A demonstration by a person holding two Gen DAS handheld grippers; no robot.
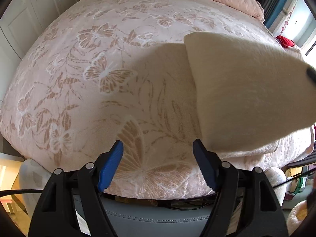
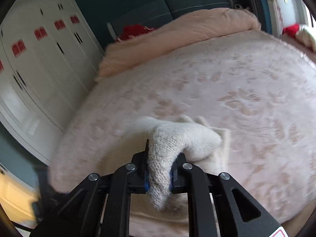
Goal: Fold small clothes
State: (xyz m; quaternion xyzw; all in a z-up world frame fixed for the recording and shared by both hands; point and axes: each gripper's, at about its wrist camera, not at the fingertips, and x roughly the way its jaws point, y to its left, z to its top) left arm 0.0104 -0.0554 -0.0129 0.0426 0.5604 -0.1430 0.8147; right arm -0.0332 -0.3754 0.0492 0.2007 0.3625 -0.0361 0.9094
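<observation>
A cream knitted garment (image 1: 246, 98) hangs in the air at the right of the left wrist view, over the pink butterfly-patterned bedspread (image 1: 98, 69). My left gripper (image 1: 158, 154) is open and empty, low over the bed's near edge, just left of the garment's lower edge. In the right wrist view my right gripper (image 2: 159, 169) is shut on a bunched part of the same cream knit (image 2: 173, 140), which drapes forward over the bedspread (image 2: 237, 98). A dark tip of the right gripper (image 1: 311, 75) shows behind the cloth in the left view.
A folded pink duvet (image 2: 177, 31) lies at the head of the bed. White wardrobe doors (image 2: 39, 59) stand along the left side. A red item (image 1: 284, 41) sits at the bed's far right by the window. A grey padded bed frame (image 1: 158, 217) runs below the left gripper.
</observation>
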